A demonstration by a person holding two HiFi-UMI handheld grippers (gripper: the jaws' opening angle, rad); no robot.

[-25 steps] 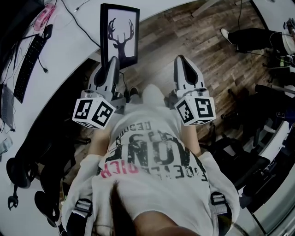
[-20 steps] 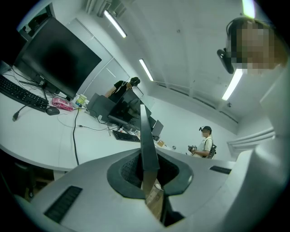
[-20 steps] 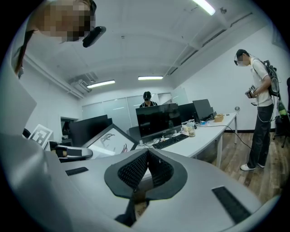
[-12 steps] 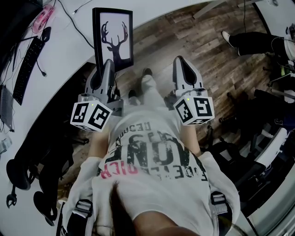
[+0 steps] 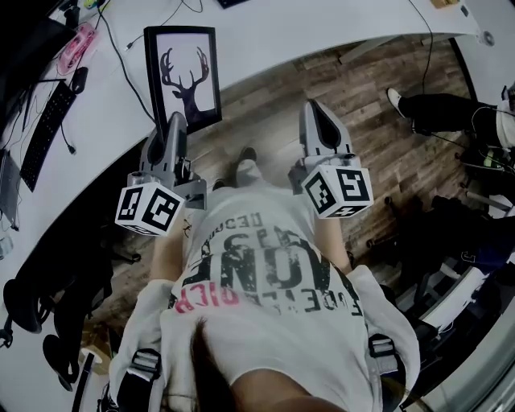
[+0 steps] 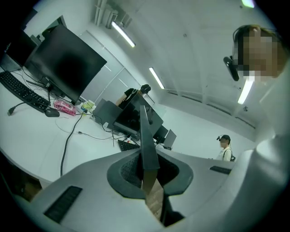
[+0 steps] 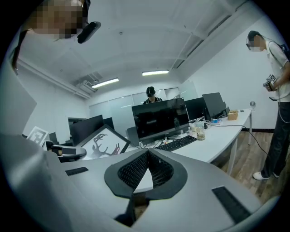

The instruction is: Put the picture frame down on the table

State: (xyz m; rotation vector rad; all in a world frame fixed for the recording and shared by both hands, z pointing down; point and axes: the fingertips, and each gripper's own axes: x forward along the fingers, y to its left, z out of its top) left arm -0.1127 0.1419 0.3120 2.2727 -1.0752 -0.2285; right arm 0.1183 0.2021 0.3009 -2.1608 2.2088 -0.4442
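Black picture frame (image 5: 182, 78) in left gripper (image 5: 177, 121) straddles table (image 5: 322, 24) edge.

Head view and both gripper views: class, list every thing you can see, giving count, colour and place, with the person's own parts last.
picture frame: one, black with a white deer print, at the table's edge, gripped by its lower edge
table: one, white, curved, top of head view
keyboard: one, black, table's left
mouse: one, black, beside the keyboard
monitors: several, black, on the table
floor: brown wood, below
standing person: one, white top, right gripper view's right
left gripper: grey, shut on the picture frame
right gripper: grey, shut, empty
shirt: white, printed
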